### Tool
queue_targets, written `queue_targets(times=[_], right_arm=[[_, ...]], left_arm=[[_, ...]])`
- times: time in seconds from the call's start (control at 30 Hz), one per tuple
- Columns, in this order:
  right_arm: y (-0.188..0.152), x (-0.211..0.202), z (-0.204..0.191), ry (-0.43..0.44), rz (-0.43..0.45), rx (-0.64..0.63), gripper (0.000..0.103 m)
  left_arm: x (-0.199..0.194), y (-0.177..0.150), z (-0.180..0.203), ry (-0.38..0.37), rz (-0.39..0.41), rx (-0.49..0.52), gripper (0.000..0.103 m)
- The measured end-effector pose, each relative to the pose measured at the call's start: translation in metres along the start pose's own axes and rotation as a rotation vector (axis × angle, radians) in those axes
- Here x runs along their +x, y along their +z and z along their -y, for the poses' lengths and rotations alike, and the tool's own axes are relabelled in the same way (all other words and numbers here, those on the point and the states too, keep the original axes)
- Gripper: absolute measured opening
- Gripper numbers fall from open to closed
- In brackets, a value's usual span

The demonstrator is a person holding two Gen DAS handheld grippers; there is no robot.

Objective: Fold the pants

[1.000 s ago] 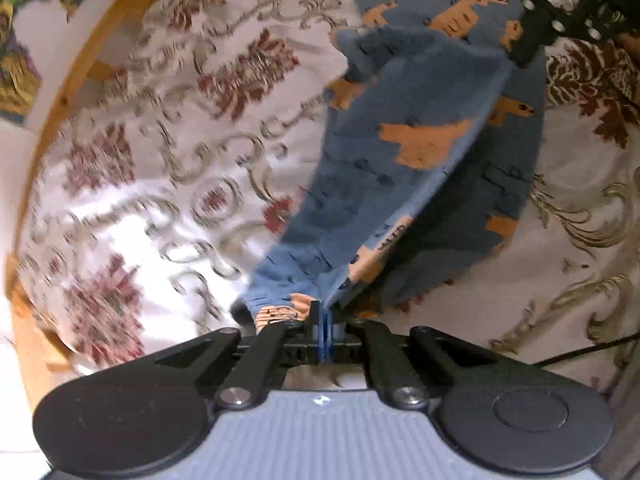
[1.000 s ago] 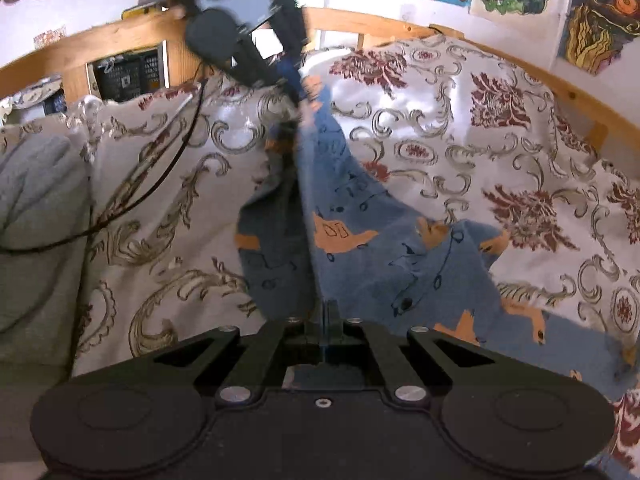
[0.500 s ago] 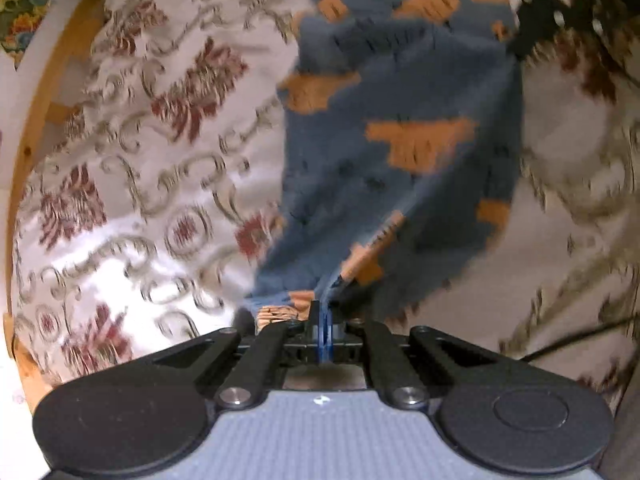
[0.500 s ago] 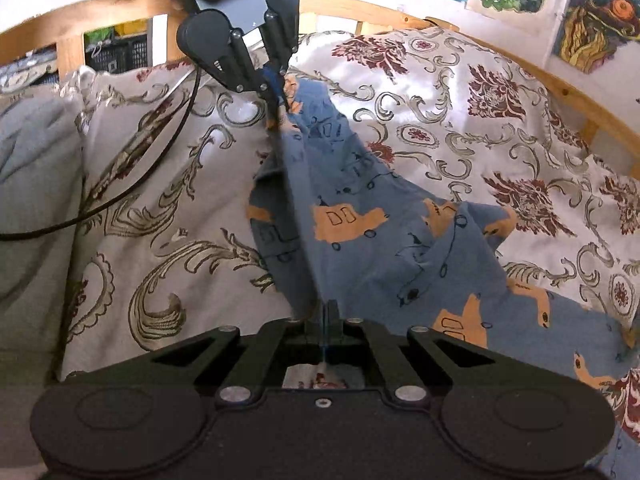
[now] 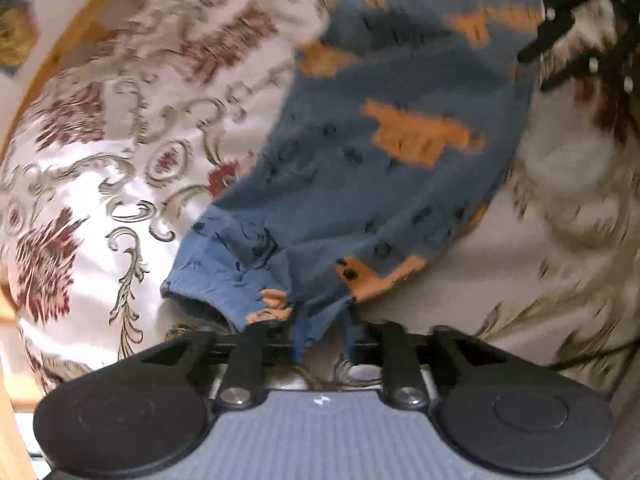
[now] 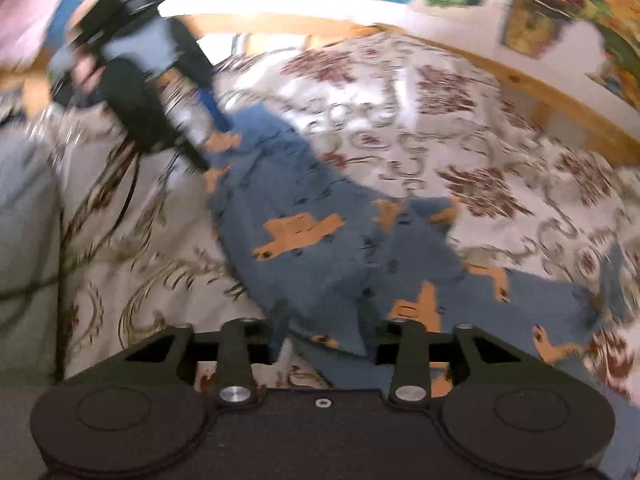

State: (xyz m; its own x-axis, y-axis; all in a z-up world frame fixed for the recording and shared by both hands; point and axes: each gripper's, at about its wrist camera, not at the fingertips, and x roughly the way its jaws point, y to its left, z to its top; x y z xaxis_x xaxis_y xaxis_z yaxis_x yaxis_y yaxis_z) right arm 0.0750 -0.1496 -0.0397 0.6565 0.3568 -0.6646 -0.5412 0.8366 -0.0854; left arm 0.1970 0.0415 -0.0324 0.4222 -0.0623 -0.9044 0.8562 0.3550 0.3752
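Blue pants (image 5: 380,200) with orange prints lie along the patterned bedspread (image 5: 100,200). My left gripper (image 5: 324,336) sits at the cuff end; its jaws are opening, and the cuff fabric lies loose between the blue pads without being pressed. In the right wrist view the pants (image 6: 320,272) run away from my right gripper (image 6: 324,332), whose jaws are also opening over a fold of cloth that they do not pinch. The left gripper (image 6: 216,148) shows at the far end there, held by a hand. The right gripper (image 5: 536,70) shows at the top right of the left wrist view.
A wooden bed frame (image 6: 540,84) curves around the bedspread (image 6: 440,140). A grey blanket (image 6: 24,240) lies at the left, and a dark cable (image 6: 128,200) trails over the cover. Posters (image 6: 560,8) hang on the wall behind.
Both grippers were shut on the stretched pants and have now opened. The fabric has slackened and dropped onto the bedspread. The left gripper has come lower, toward the cover.
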Motion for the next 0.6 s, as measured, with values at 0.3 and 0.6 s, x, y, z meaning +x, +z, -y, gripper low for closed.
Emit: queue_targets(times=[0.3,0.6], right_arm=[[-0.016,-0.024,0.018,-0.026,0.042,0.183,0.094],[-0.021,-0.016,0.016,-0.02,0.031,0.23,0.099]], left_arm=[[-0.051,-0.006,0.017,0.034,0.2,-0.417,0.064],[-0.039,-0.034,-0.006,0.174,0.164,-1.005,0.08]])
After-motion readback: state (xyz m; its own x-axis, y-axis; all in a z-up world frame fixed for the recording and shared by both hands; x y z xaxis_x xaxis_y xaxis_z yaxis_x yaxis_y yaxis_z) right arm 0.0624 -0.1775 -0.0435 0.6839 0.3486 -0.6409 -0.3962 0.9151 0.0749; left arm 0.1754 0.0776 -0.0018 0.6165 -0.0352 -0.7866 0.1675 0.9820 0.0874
